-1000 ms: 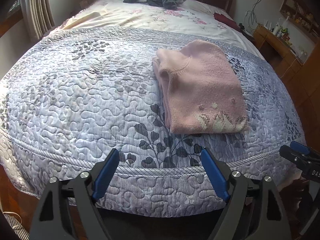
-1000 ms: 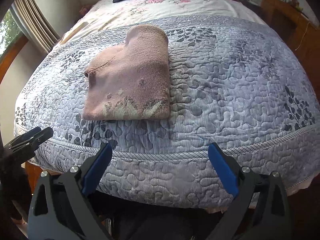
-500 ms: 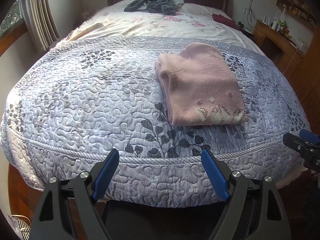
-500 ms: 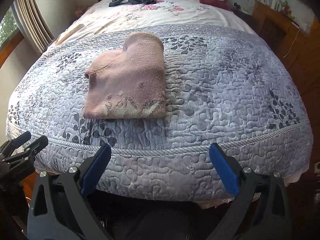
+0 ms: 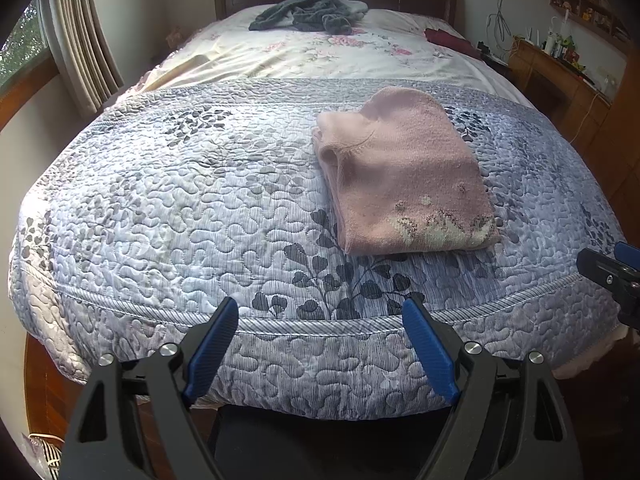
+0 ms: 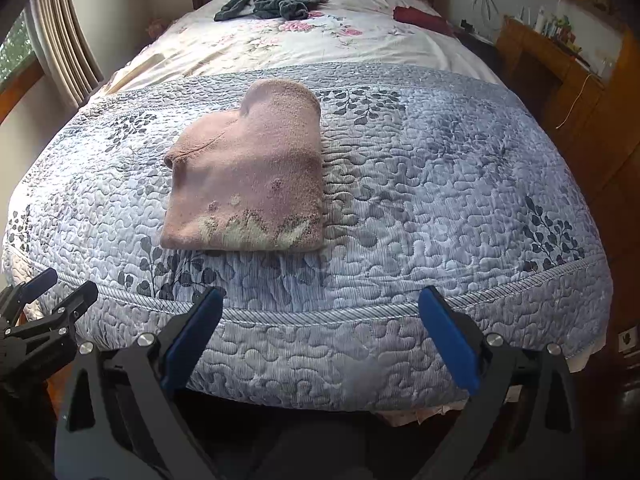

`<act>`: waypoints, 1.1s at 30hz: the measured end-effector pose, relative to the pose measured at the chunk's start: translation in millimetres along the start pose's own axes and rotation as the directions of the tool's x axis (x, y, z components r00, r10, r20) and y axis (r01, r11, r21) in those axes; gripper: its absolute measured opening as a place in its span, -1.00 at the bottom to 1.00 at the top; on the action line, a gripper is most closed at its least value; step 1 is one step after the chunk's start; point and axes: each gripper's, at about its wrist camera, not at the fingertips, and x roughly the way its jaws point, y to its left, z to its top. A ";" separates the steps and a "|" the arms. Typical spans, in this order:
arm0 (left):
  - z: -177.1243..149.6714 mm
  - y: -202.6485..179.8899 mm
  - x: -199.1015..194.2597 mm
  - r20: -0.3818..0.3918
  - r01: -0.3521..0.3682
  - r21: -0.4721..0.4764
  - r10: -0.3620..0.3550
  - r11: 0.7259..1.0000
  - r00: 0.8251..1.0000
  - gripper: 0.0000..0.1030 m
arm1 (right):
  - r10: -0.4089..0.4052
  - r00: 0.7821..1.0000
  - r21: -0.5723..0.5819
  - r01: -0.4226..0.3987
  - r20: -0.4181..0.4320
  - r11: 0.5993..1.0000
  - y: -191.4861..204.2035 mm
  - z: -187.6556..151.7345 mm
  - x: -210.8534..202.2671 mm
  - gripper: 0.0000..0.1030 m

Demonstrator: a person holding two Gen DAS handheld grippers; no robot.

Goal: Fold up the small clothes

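A pink knitted garment (image 5: pixel 400 172) (image 6: pixel 252 176) lies folded into a flat rectangle on the blue-grey quilt (image 5: pixel 180 208) (image 6: pixel 440 184), its pale patterned hem toward me. My left gripper (image 5: pixel 320 332) hangs open off the foot edge of the bed, well short of the garment, with nothing between its blue pads. My right gripper (image 6: pixel 320 320) is also open and empty, back from the bed edge, with the garment ahead and to its left. Each gripper shows at the other view's side edge.
A crumpled dark grey garment (image 5: pixel 308 16) (image 6: pixel 272 0) lies near the headboard on the floral sheet (image 5: pixel 320 56). A dark red item (image 6: pixel 420 16) sits at the bed's far right. Wooden furniture (image 5: pixel 560 76) lines the right wall; curtains (image 5: pixel 80 40) hang at left.
Both grippers have drawn back from the bed and risen a little, so more of the bed and room shows. The pink garment has not moved. Both stay open.
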 end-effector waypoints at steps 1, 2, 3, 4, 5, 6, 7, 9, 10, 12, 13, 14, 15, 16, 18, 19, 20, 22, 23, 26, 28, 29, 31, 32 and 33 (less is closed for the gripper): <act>0.1 -0.3 0.7 0.001 -0.002 0.000 0.002 1.000 1.000 0.64 | 0.000 1.000 -0.001 0.000 0.000 1.000 0.1 0.3 0.8 0.90; 0.5 -0.8 1.4 0.001 -0.006 0.001 0.006 1.000 1.000 0.64 | 0.000 1.000 -0.001 0.000 0.000 1.000 -0.1 0.7 1.8 0.90; 0.9 -1.4 1.8 0.003 -0.009 0.002 0.009 1.000 1.000 0.64 | 0.000 1.000 0.000 0.000 -0.002 1.000 -0.3 1.0 3.1 0.90; 1.2 -1.9 2.2 0.005 -0.012 0.004 0.012 1.000 1.000 0.64 | 0.002 1.000 0.001 -0.002 -0.004 1.000 -0.7 1.2 4.6 0.91; 1.7 -2.1 2.9 0.005 -0.015 0.005 0.015 1.000 1.000 0.64 | 0.005 1.000 0.004 -0.005 -0.008 1.000 -1.2 1.5 6.3 0.91; 2.3 -2.4 3.3 0.007 -0.018 0.007 0.018 1.000 1.000 0.64 | 0.005 1.000 0.007 -0.005 -0.010 1.000 -1.8 1.8 7.6 0.91; 2.9 -2.5 3.5 0.009 -0.020 0.009 0.020 1.000 1.000 0.64 | 0.004 1.000 0.010 -0.004 -0.011 1.000 -2.5 2.3 8.9 0.91; 3.7 -3.8 4.0 0.012 -0.024 0.015 0.023 1.000 1.000 0.64 | 0.002 1.000 0.010 -0.002 -0.014 1.000 -2.8 2.6 11.5 0.91; 4.0 -4.6 4.4 0.013 -0.024 0.018 0.024 1.000 1.000 0.64 | 0.001 1.000 0.010 -0.001 -0.015 1.000 -3.8 3.5 13.2 0.92; 4.1 -6.1 5.8 0.010 -0.024 0.024 0.024 0.999 1.000 0.64 | -0.004 1.000 0.007 0.004 -0.017 1.000 -3.6 3.6 15.7 0.92; 4.3 -6.9 6.6 0.008 -0.023 0.025 0.023 0.999 1.000 0.64 | -0.007 1.000 0.006 0.007 -0.018 1.000 -3.4 3.4 16.9 0.92; 4.3 -7.4 7.3 0.007 -0.023 0.027 0.023 0.999 1.000 0.64 | -0.011 1.000 0.005 0.011 -0.018 1.000 -3.0 3.1 17.8 0.92; 4.4 -7.7 7.9 0.006 -0.025 0.029 0.025 0.999 1.000 0.64 | -0.014 1.000 0.005 0.014 -0.018 1.000 -3.1 3.2 18.7 0.92; 4.4 -7.8 8.4 0.007 -0.026 0.031 0.026 0.999 1.000 0.64 | -0.015 1.000 0.005 0.015 -0.017 1.000 -3.2 3.2 19.2 0.92; 4.6 -8.3 9.6 0.006 -0.028 0.034 0.027 0.999 1.000 0.64 | -0.019 1.000 0.007 0.019 -0.013 1.000 -3.5 3.2 19.8 0.92; 4.7 -8.1 10.0 0.005 -0.028 0.034 0.028 0.999 1.000 0.64 | -0.023 1.000 0.009 0.023 -0.011 1.000 -3.5 2.9 20.0 0.92; 4.9 -7.9 10.4 0.005 -0.029 0.033 0.029 0.999 1.000 0.64 | -0.029 1.000 0.007 0.029 -0.009 1.000 -3.7 3.2 20.4 0.92; 5.9 -6.6 10.9 0.007 -0.031 0.032 0.030 0.999 1.000 0.64 | -0.050 0.999 -0.002 0.050 -0.001 0.999 -3.2 3.4 20.6 0.92; 6.6 -6.3 11.1 0.008 -0.032 0.031 0.031 0.999 0.999 0.64 | -0.061 0.998 -0.004 0.061 0.004 0.998 -2.4 2.7 20.0 0.92; 8.3 -5.6 10.7 0.011 -0.030 0.027 0.030 0.999 0.999 0.64 | -0.070 0.998 -0.002 0.070 0.011 0.998 -3.7 3.6 19.7 0.92; 8.5 -5.3 10.4 0.014 -0.030 0.029 0.029 0.999 0.999 0.64 | -0.071 0.997 -0.002 0.071 0.007 0.997 -4.3 4.3 20.1 0.92; 8.5 -5.4 10.3 0.015 -0.029 0.030 0.029 0.999 0.999 0.64 | -0.072 0.997 0.004 0.072 -0.001 0.997 -5.1 4.6 20.5 0.92; 8.5 -5.6 10.7 0.015 -0.028 0.032 0.028 0.999 0.999 0.64 | -0.059 0.998 0.023 0.059 -0.017 0.998 -8.6 5.6 22.6 0.92; 8.3 -5.8 11.0 0.014 -0.028 0.032 0.027 0.999 1.000 0.64 | -0.053 0.998 0.032 0.054 -0.023 0.998 -9.5 5.4 23.5 0.92; 8.1 -6.0 11.4 0.013 -0.027 0.033 0.027 0.999 1.000 0.64 | -0.051 0.998 0.039 0.052 -0.027 0.998 -10.3 5.3 24.0 0.92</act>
